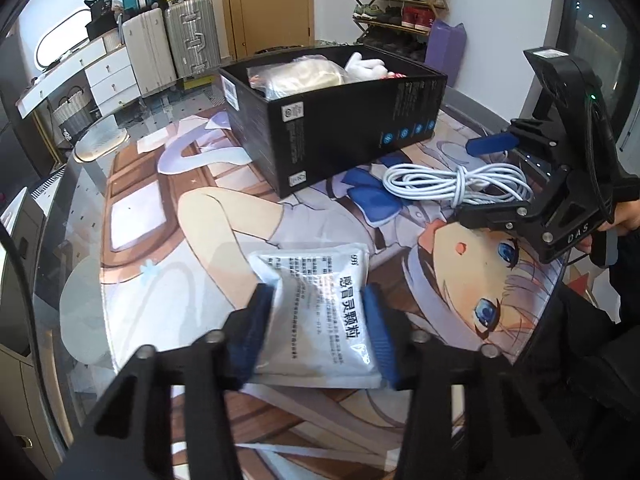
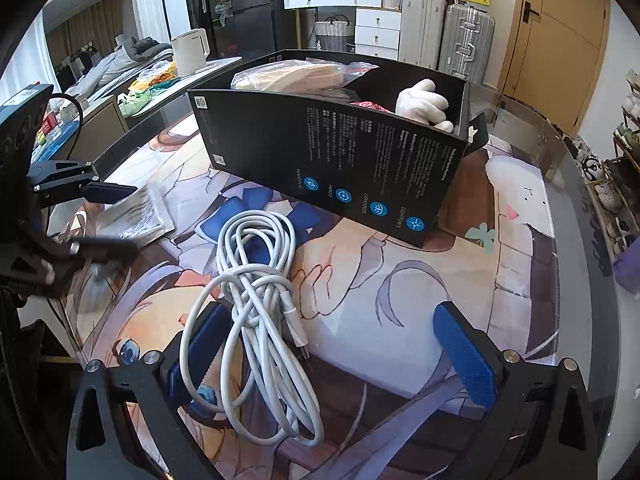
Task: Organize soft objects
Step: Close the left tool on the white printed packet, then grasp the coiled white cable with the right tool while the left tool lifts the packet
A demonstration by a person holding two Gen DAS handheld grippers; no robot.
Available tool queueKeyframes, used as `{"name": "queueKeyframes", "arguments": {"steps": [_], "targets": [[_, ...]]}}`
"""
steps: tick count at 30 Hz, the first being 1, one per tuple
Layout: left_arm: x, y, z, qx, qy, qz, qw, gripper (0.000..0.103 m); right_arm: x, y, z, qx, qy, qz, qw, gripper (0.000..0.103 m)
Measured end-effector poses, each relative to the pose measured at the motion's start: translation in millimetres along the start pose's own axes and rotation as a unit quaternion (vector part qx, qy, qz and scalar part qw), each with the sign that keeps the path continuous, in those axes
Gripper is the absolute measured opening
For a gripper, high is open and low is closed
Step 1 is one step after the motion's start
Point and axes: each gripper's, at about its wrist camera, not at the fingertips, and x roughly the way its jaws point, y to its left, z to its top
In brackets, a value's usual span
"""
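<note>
While my left gripper (image 1: 318, 332) squeezes the white sachet pack (image 1: 320, 312) between its two blue pads, the pack bends a little at the pinched sides, and its near edge is hidden behind the fingers. It sits low over the printed anime mat (image 1: 160, 240); I cannot tell if it touches the mat or is just above it. From the right wrist view this same pack (image 2: 136, 216) is blurred and partly covered by the left gripper (image 2: 108, 220).

My right gripper (image 2: 332, 352) stands wide open over the coiled white cable (image 2: 256, 304). The left pad (image 2: 204, 344) lies partly under the loops and the right pad (image 2: 464, 356) is well apart from the cable. The cable's plug end is small and hard to read.

Beyond the cable stands the open black box (image 2: 340, 152). Inside I see a clear bag with something beige (image 2: 296, 74) and a white plush piece (image 2: 424, 104); a red item beside it is mostly hidden by the box wall.
</note>
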Motion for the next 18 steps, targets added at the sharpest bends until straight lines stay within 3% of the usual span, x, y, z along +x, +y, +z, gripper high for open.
{"name": "queueKeyframes", "arguments": {"steps": [13,18], "targets": [[-6,2,6,-0.017,-0.025,-0.02,0.9993,0.039,-4,4,-3,-0.01,-0.003,0.011,1.0,0.102],[-14,6,9,-0.034,-0.048,-0.032,0.9977,0.04,-9,12,-1,-0.02,-0.014,0.024,0.999,0.087]]}}
